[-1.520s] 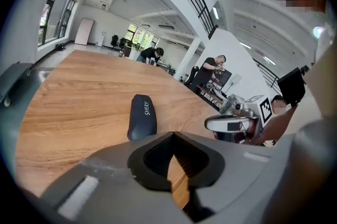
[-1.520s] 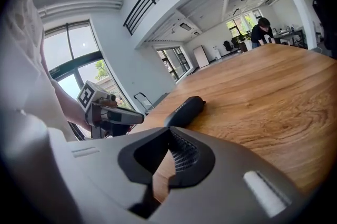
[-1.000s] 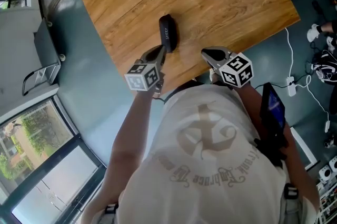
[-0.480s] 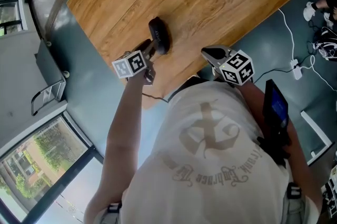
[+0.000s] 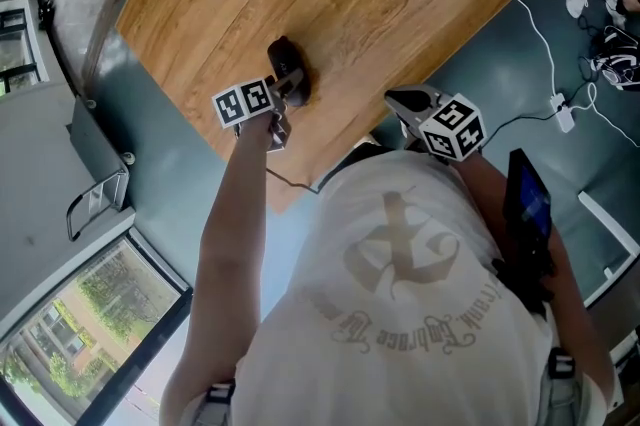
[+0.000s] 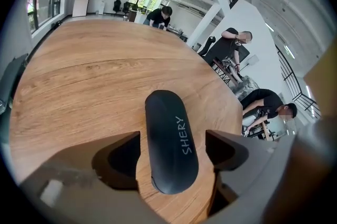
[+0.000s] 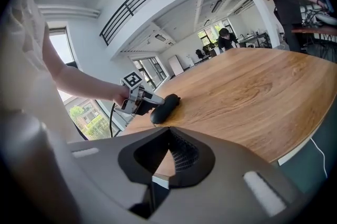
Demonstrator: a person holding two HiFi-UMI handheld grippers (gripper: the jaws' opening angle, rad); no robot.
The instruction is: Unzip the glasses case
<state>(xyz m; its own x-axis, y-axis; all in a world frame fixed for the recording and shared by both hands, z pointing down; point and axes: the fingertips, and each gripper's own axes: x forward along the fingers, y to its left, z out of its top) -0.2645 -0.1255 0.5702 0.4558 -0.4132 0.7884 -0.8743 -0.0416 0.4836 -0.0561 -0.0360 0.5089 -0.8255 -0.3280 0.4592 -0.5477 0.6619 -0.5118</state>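
Two changes show at the left tool (image 5: 284, 86): its jaws have just been opening and now stand wide, and it has dropped onto the glasses case (image 6: 168, 128), straddling its near end. The case lies flat on the tabletop (image 5: 380, 4) between those jaws, with a gap on either side, so nothing is gripped yet. The right tool (image 5: 398, 99), jaws pressed together and empty, hangs well off to its right. A steadying clamp looks likely next; unzipping seems unstarted.
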